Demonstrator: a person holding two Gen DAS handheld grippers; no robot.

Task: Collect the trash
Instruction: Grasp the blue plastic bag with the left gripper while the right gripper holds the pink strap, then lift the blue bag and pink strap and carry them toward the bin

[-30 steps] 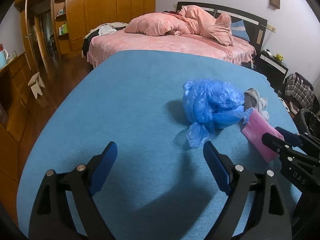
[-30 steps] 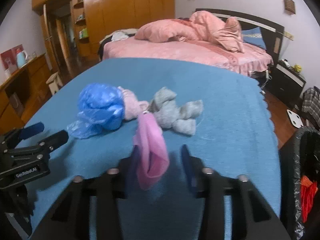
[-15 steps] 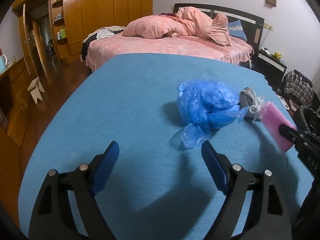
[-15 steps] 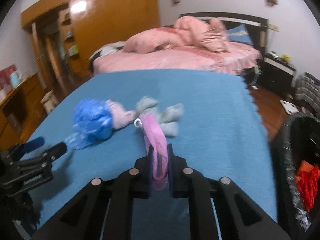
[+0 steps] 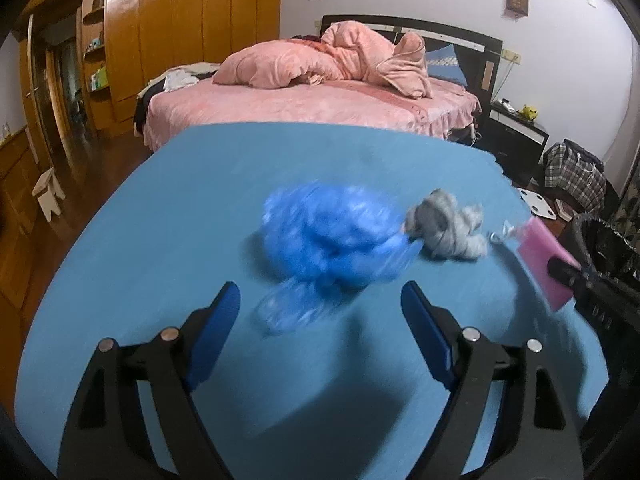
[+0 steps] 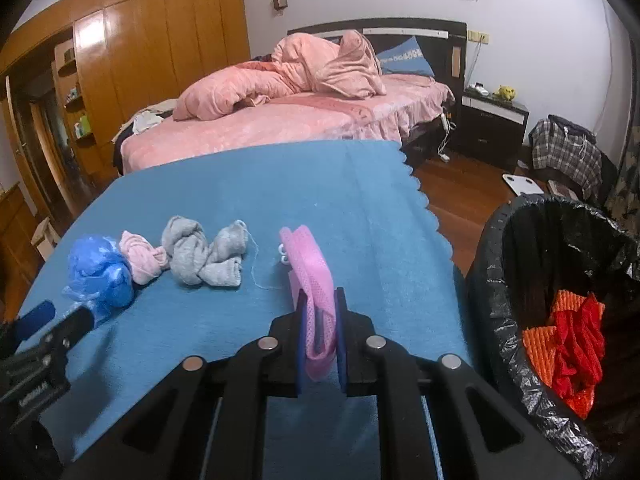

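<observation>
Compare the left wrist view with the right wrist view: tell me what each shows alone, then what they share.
Only the left wrist view shows the left gripper head-on, open over the blue cloth, nothing between its blue pads.

Only the right wrist view shows the small pink sock, the red and orange trash inside the bin, and the right gripper shut on the pink mesh pouch.

Both show the blue plastic bag, the grey socks, the pouch and the bin.

The blue plastic bag [image 5: 332, 240] is motion-blurred; the bin [image 6: 560, 320] is cut off.
</observation>
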